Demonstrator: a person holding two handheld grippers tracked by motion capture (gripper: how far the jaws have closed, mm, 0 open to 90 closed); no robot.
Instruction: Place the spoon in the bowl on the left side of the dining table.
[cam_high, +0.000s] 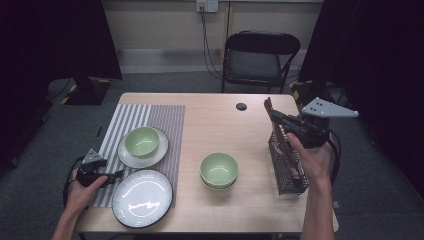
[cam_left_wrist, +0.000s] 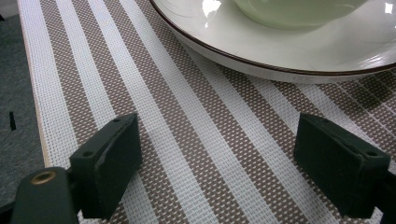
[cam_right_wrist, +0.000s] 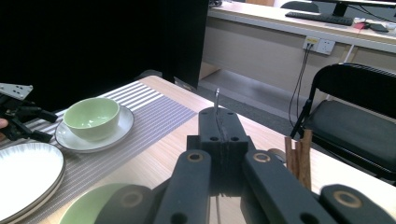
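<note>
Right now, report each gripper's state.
Left gripper: open, nothing between its jaws, over the striped placemat.
Right gripper: shut on a thin metal utensil.

A striped placemat (cam_high: 160, 117) covers the left part of the wooden table (cam_high: 220, 110). On it, a green bowl (cam_high: 142, 140) sits on a white saucer (cam_high: 159, 154), with a large white plate (cam_high: 142, 198) nearer the front edge. Another green bowl (cam_high: 219, 169) stands mid-table. A black folding chair (cam_high: 260, 57) stands behind.
</note>
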